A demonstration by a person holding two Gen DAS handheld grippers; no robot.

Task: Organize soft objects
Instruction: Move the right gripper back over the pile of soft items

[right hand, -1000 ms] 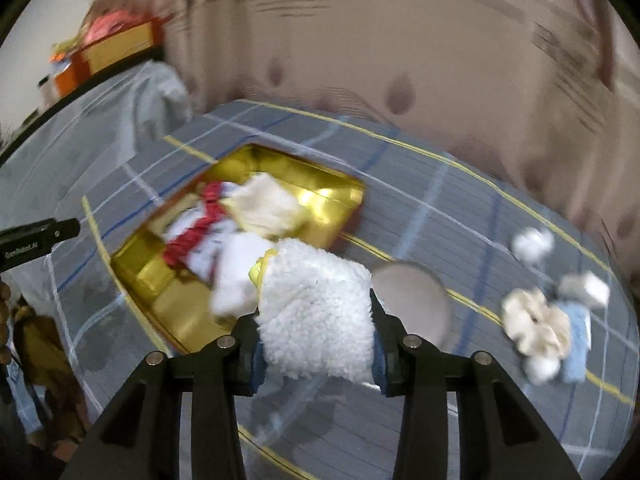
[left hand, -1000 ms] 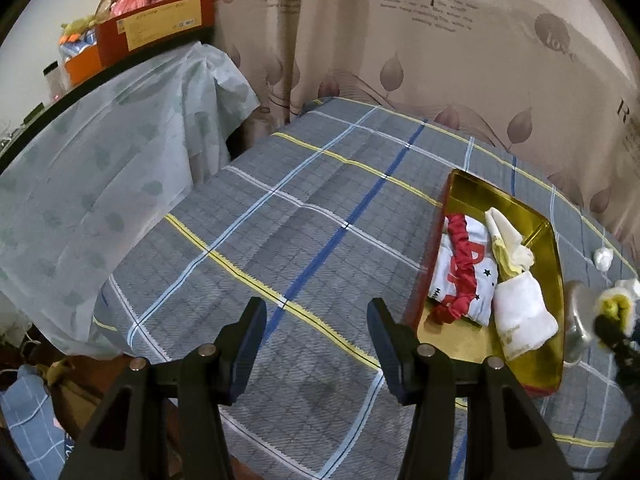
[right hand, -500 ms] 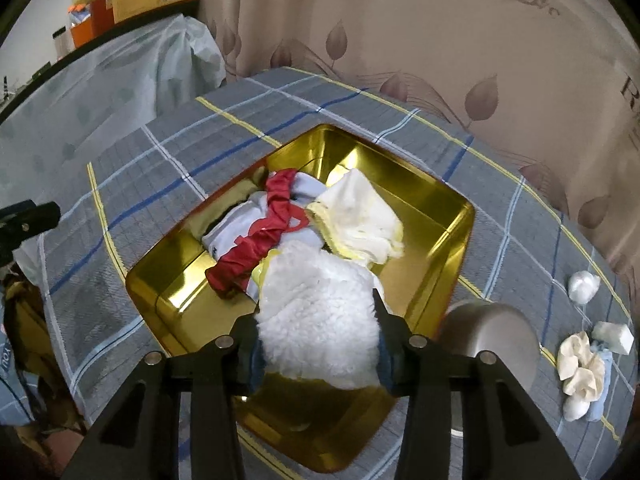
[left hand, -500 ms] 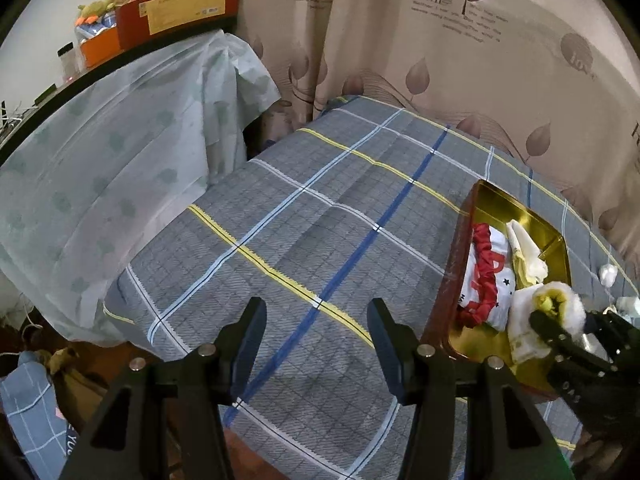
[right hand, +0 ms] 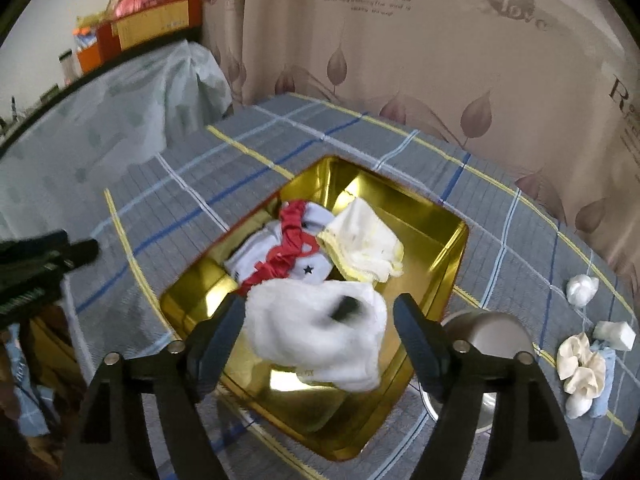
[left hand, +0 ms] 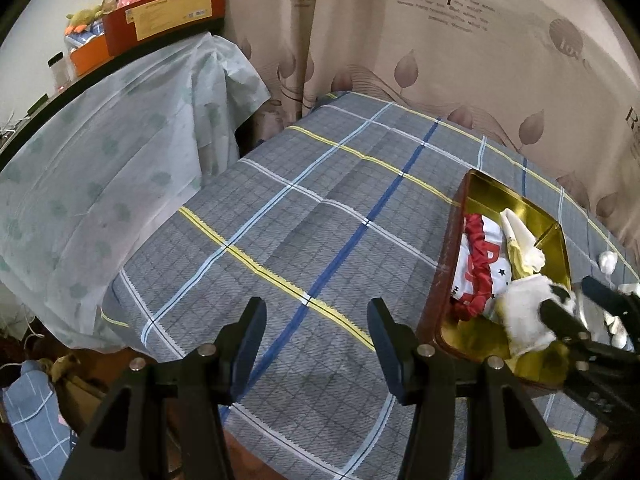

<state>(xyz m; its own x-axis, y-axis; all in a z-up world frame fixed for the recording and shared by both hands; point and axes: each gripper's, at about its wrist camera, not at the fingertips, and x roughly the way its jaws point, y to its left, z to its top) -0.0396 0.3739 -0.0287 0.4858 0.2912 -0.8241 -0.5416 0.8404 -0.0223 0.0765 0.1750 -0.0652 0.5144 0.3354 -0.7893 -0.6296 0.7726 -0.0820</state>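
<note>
A gold tray (right hand: 456, 264) lies on the grey plaid tablecloth. Inside it lie a white garment with a red ruffled band (right hand: 292, 252) and a cream cloth with a yellow edge (right hand: 364, 244). My right gripper (right hand: 320, 308) hovers over the tray's near end with its jaws opening. A fluffy white cloth (right hand: 316, 332) sags, blurred, between the fingers, clear of the right pad. The left wrist view shows the same tray (left hand: 448, 264), the cloth (left hand: 524, 312) and the right gripper (left hand: 568, 296) at the far right. My left gripper (left hand: 316, 312) stands open and empty over bare tablecloth.
Right of the tray sit an upturned metal bowl (right hand: 488, 332), a cream scrunchie (right hand: 580, 368) on something blue, a white block (right hand: 616, 332) and a white ball (right hand: 582, 290). Covered furniture (left hand: 100, 168) stands left of the table, a curtain (left hand: 440, 60) behind it.
My right gripper carried the fluffy cloth from beside the tray to over it, then its jaws spread and the cloth began to slump. My left gripper stayed open over the tablecloth.
</note>
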